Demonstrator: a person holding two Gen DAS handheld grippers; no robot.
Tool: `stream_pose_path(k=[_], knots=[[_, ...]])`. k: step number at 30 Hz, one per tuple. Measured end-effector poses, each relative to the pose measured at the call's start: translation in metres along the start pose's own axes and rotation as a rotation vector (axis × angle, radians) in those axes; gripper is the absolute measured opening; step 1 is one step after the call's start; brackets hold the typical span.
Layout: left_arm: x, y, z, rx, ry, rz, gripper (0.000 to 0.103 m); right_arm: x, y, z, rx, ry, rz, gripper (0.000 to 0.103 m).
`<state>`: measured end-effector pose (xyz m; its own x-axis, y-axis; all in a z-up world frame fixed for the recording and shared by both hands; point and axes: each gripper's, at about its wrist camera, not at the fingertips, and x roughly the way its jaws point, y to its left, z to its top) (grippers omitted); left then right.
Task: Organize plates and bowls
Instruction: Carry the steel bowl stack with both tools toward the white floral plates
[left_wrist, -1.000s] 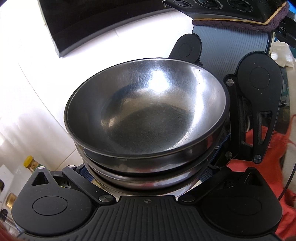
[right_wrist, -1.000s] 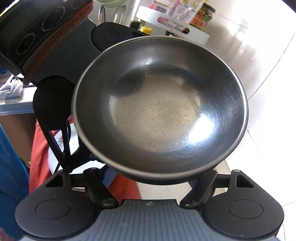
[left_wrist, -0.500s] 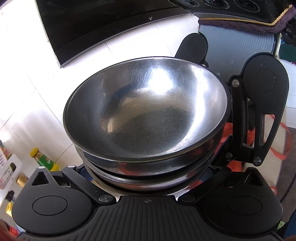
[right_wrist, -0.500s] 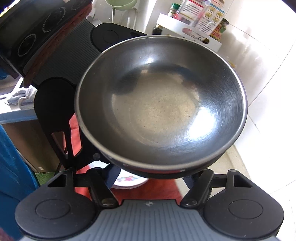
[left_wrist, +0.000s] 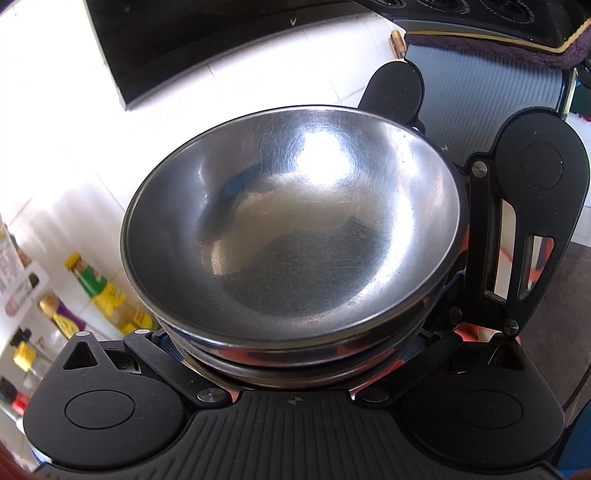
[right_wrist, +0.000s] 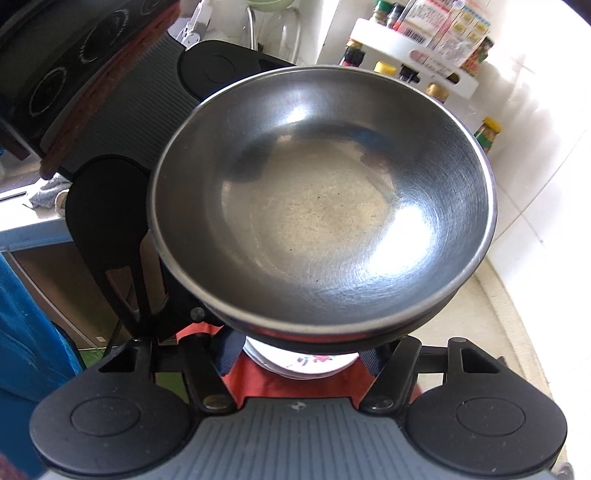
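The stack of steel bowls (left_wrist: 291, 236) sits above both grippers, covering their fingers. The left gripper (left_wrist: 295, 369) and right gripper (right_wrist: 299, 354) meet it from opposite sides; finger opening and grip cannot be determined. A floral plate (right_wrist: 303, 365) lies below.
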<state>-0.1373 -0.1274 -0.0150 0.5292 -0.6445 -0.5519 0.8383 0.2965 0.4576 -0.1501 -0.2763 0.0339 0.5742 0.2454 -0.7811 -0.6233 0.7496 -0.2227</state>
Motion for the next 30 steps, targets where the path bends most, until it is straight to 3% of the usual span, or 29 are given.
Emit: stream_pose_path(k=[7, 14, 30], knots=[[0.020, 0.004, -0.018, -0.022, 0.058, -0.003, 0.103, 0.035, -0.008, 0.003, -0.002, 0.027, 0.028, 0.061], [0.035, 0.015, -0.024, -0.067, 0.080, 0.000, 0.103, 0.036, -0.008, -0.005, -0.002, 0.043, 0.024, 0.060], [0.029, 0.005, -0.038, -0.122, 0.100, 0.015, 0.103, 0.056, -0.013, 0.002, -0.022, 0.067, 0.039, 0.060]])
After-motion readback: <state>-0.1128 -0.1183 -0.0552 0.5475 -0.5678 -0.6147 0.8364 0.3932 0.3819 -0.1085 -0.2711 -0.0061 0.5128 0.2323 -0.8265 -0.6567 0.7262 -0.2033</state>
